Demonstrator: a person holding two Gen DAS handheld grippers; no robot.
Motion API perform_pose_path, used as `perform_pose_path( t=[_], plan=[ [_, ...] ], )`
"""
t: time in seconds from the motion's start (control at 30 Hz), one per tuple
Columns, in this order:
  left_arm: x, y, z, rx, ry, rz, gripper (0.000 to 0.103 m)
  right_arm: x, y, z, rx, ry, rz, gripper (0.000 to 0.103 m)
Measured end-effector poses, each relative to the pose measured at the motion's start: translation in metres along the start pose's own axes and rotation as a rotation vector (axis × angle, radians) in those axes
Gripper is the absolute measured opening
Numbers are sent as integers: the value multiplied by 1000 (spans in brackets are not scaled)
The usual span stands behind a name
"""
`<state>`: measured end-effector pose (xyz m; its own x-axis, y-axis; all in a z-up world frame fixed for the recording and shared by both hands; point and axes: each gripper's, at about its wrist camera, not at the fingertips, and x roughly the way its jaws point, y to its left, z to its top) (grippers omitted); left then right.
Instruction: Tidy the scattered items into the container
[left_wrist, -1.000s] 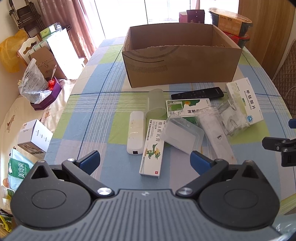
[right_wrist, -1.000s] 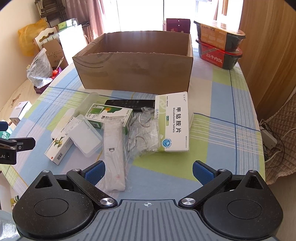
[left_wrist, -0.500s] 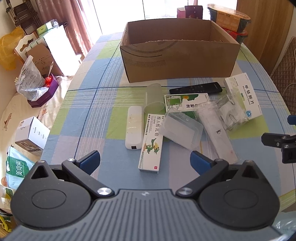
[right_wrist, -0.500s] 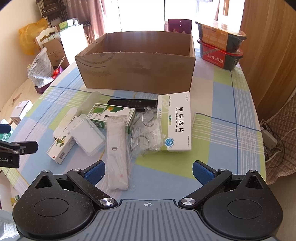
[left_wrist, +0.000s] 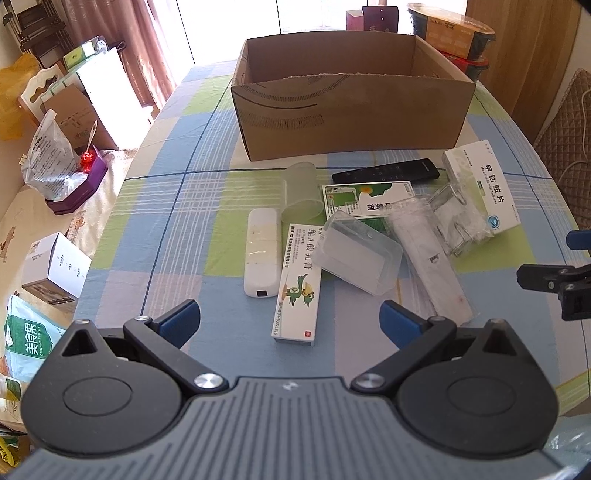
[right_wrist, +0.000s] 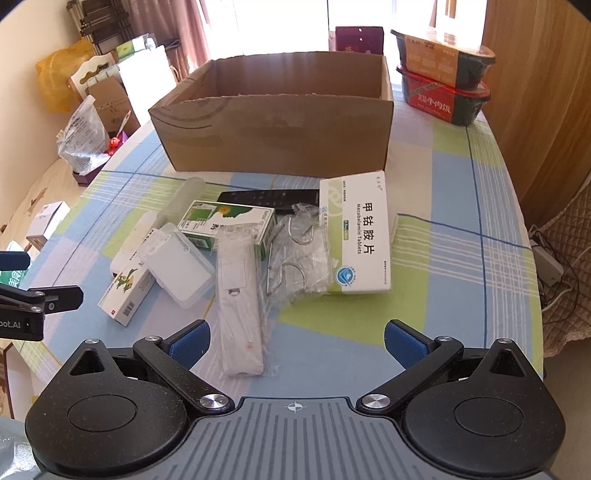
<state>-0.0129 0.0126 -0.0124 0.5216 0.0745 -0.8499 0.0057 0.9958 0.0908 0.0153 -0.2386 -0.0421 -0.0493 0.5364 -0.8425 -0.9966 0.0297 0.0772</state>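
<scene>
Both claws, left claw (left_wrist: 290, 319) and right claw (right_wrist: 297, 338), are hovering spread; ahead, the light, stiff ointment box (left_wrist: 298, 282) is inviting a grip across its narrow sides.

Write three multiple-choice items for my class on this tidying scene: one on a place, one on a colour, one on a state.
1. Where does the black remote lie?
A. inside the box
B. on the table in front of the box
C. on the floor

2. What colour are the gripper finger pads?
A. red
B. blue
C. yellow

3. What state is the right gripper in?
A. open, holding nothing
B. shut on a medicine box
C. shut on the remote

Answers:
1 B, it rests on the cloth just before the cardboard box.
2 B, the pads show blue.
3 A, its jaws stand wide apart with nothing between them.
</scene>
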Motion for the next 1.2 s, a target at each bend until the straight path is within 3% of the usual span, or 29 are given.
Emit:
perform_pose_path(
  t=[0.4, 0.67, 1.03, 1.2],
  plan=[
    [15, 22, 5, 29, -49, -15, 102, 14, -11, -1, -17, -11, 7, 103],
    [41, 30, 1, 70, -19, -104, 87, 38, -14, -4, -15, 10, 31, 103],
    [65, 26, 8, 137, 6, -135, 84, 52, -45, 12, 27, -102, -46, 103],
    [76, 28, 18, 143, 18, -136, 84, 56, -57, 25, 61, -100, -47, 103]
  ],
)
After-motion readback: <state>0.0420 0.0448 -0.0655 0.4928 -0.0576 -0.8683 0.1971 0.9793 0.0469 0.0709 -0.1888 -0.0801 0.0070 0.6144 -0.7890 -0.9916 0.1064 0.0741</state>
